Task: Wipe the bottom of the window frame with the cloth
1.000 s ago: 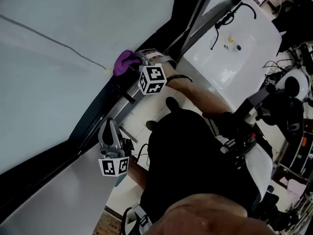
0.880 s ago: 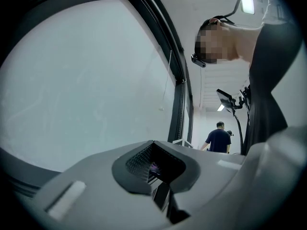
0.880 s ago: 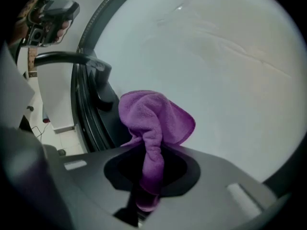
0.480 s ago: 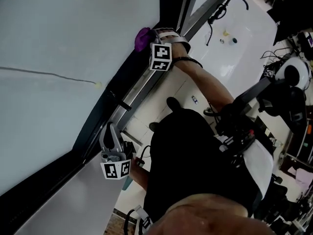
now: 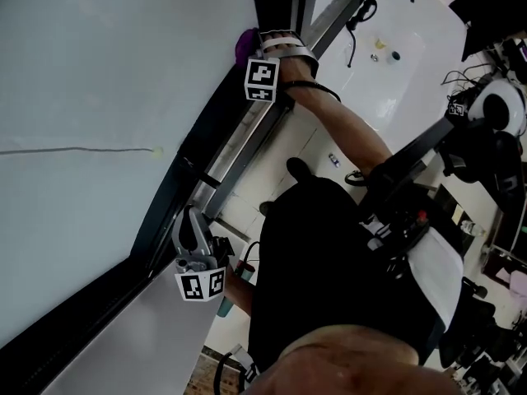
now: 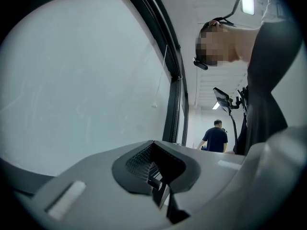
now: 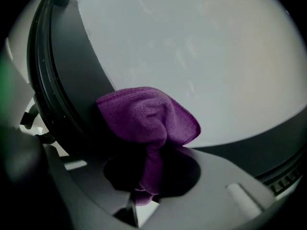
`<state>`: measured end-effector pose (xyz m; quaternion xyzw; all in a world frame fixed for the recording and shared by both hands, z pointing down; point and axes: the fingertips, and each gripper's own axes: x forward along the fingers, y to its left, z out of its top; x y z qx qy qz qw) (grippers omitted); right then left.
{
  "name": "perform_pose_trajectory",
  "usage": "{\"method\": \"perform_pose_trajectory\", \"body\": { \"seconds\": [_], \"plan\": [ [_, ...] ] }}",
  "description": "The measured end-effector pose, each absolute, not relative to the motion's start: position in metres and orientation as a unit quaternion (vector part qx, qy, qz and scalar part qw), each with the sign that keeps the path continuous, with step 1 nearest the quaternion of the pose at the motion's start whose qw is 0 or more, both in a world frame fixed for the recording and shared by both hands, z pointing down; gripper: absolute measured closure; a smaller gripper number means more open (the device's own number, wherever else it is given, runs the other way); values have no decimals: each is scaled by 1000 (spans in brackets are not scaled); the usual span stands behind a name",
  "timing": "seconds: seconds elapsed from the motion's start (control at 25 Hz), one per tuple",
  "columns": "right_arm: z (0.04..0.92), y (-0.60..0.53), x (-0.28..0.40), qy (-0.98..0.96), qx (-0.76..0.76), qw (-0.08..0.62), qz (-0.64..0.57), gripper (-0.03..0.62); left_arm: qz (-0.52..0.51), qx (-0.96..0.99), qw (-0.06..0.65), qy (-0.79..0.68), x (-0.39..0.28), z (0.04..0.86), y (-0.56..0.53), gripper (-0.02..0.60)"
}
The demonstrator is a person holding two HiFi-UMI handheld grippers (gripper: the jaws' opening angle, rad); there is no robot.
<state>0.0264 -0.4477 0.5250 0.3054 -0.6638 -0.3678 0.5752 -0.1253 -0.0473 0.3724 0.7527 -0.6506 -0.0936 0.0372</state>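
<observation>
Left gripper (image 5: 186,220) at 7 o'clock: jaws closed, empty, idle. Right gripper (image 5: 265,41) at 12 o'clock: clenched on cloth (image 7: 146,113), pressed against frame (image 5: 198,130) beside glass (image 5: 99,72). Step called for firm, even pressure, strokes along frame, off glass.

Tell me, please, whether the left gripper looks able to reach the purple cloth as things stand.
Probably not from where it is: the cloth is clamped in the right gripper, pressed against the window frame, well along the frame from the left gripper, whose jaws are shut on nothing.
</observation>
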Motion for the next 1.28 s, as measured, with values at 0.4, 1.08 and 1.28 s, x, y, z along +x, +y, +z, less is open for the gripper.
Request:
{"method": "perform_pose_trajectory", "body": {
  "seconds": [0.4,1.08,1.28],
  "plan": [
    [525,-438,52,-685,308,566,-340,533,-89,754,36,-650,-120,371,-45,591],
    [522,-192,33,-944,117,307,42,528,-116,770,52,-625,-116,383,-22,591],
    [502,-115,-3,-972,37,181,144,528,-126,777,63,-613,-125,393,-12,591]
  ]
}}
